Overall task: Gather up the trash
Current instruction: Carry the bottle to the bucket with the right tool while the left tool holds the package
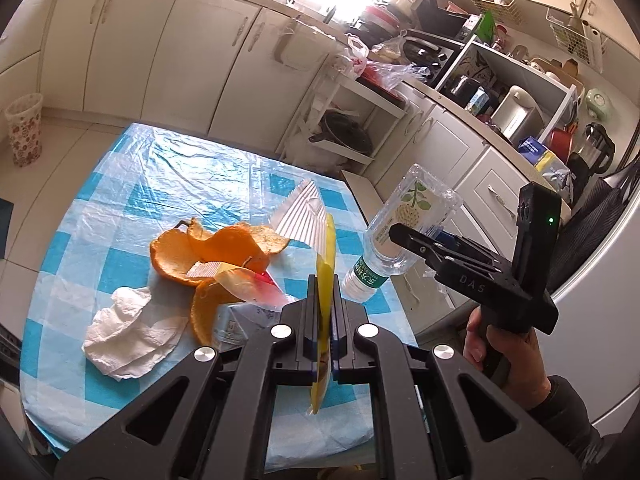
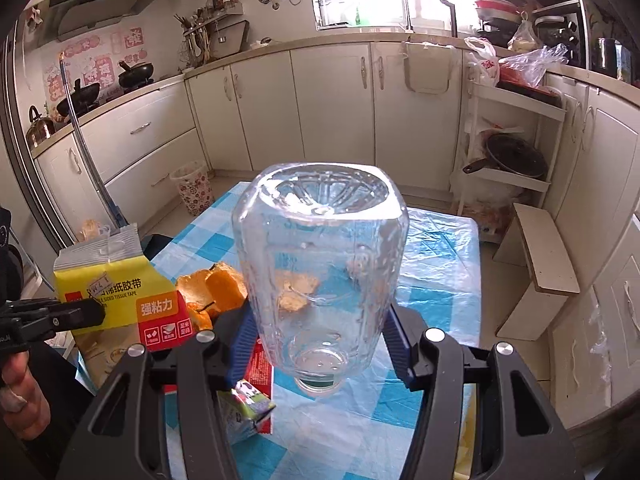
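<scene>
My left gripper [image 1: 325,304] is shut on a yellow tape packet [image 1: 326,264], held edge-on above the table; the packet also shows in the right wrist view [image 2: 108,292]. My right gripper [image 2: 320,332] is shut on a clear plastic bottle [image 2: 320,256], held bottom-up above the table; it shows in the left wrist view [image 1: 404,232] to the right of the packet. Orange peels [image 1: 216,248], a crumpled white tissue [image 1: 128,332] and a small carton [image 2: 244,404] lie on the blue checked tablecloth [image 1: 160,184].
A flowered waste bin [image 2: 194,192] stands on the floor beyond the table's far left corner. White kitchen cabinets [image 2: 332,104] line the walls. A shelf rack with a pan [image 2: 516,156] and a low wooden step [image 2: 540,256] stand to the right.
</scene>
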Demonstrator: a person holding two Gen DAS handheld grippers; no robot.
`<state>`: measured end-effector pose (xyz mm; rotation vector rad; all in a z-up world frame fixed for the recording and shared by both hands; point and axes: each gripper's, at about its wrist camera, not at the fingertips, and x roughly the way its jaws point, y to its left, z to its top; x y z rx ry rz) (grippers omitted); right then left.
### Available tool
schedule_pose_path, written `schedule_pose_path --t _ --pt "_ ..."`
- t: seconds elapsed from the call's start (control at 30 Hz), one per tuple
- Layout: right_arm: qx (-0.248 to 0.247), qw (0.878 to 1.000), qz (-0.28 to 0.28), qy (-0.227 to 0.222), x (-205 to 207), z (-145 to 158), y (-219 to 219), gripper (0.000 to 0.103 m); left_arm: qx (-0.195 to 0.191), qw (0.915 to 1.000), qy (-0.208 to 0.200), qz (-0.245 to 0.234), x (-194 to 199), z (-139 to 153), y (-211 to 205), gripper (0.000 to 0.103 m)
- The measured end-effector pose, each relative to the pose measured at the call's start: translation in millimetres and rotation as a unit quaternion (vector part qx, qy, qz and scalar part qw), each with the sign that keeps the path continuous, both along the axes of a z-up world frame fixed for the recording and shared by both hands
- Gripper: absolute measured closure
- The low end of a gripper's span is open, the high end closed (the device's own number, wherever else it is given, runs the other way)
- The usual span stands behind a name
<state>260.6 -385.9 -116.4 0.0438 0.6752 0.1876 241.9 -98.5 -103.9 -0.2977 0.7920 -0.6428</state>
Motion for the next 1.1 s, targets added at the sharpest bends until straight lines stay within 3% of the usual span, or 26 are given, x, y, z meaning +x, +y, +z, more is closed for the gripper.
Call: schedule_pose_path --t 0.53,0.83,1.1 --pt "0.031 0.996 -0.089 -0.010 -37 0 -80 0.048 0.015 0.9976 -0.014 -0.066 -18 20 -103 0.098" --pt "0.063 0.983 -0.172 0.020 -51 -23 -141 0.048 0.017 0.9952 -0.016 -0.095 -17 25 -174 0.098" --pt "0.071 0.975 -0.204 0.050 -46 -43 -168 0.048 0.015 0.9938 -0.004 -0.110 -6 17 -212 0.098"
